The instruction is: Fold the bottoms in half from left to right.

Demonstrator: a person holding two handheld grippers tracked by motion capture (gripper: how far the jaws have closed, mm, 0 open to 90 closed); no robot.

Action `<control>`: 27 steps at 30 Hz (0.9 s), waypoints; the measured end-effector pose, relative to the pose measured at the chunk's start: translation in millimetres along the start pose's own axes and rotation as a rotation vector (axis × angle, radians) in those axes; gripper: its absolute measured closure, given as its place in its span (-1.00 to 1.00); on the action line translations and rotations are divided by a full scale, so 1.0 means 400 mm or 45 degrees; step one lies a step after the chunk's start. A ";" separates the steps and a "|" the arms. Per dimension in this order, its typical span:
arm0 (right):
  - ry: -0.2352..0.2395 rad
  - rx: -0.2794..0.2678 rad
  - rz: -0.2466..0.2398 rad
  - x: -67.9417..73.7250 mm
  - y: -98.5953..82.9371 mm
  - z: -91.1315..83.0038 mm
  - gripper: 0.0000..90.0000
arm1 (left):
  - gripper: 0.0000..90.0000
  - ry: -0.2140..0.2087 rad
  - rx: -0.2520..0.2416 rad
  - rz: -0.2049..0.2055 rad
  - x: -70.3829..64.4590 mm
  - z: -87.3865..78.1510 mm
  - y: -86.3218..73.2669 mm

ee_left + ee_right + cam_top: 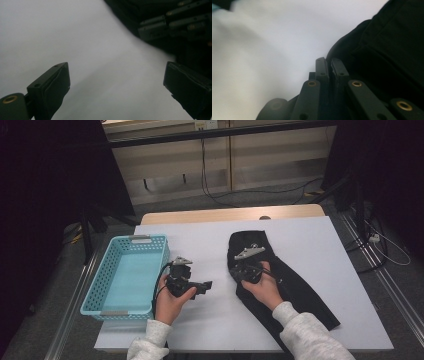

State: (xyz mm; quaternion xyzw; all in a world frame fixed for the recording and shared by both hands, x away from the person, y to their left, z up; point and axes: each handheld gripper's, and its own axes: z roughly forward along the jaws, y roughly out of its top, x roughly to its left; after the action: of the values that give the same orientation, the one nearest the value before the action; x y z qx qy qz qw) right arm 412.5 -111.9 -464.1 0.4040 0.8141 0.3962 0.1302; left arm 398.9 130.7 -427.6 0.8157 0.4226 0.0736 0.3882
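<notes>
Between the turquoise basket (pixel 125 275) and the black garment (pixel 295 285) the white table (pixel 210 240) is free. Left gripper (pixel 206 285) hovers there, jaws wide. Right gripper (pixel 331 65) rests at the garment's left edge, jaws pressed together. Nothing lies in the basket.

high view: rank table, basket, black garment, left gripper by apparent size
1. table
2. black garment and basket: look alike, hand covers part of the garment, so no ranking
3. left gripper
</notes>
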 end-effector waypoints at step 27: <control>0.062 -0.066 -0.170 0.045 0.040 -0.054 0.14 | -0.84 0.027 -0.028 -0.041 0.011 -0.016 0.005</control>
State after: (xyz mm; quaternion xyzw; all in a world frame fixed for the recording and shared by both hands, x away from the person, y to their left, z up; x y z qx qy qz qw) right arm 398.6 -104.0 -436.1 0.3356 0.8317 0.4172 0.1470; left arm 400.0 137.0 -422.8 0.8035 0.4391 0.0807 0.3938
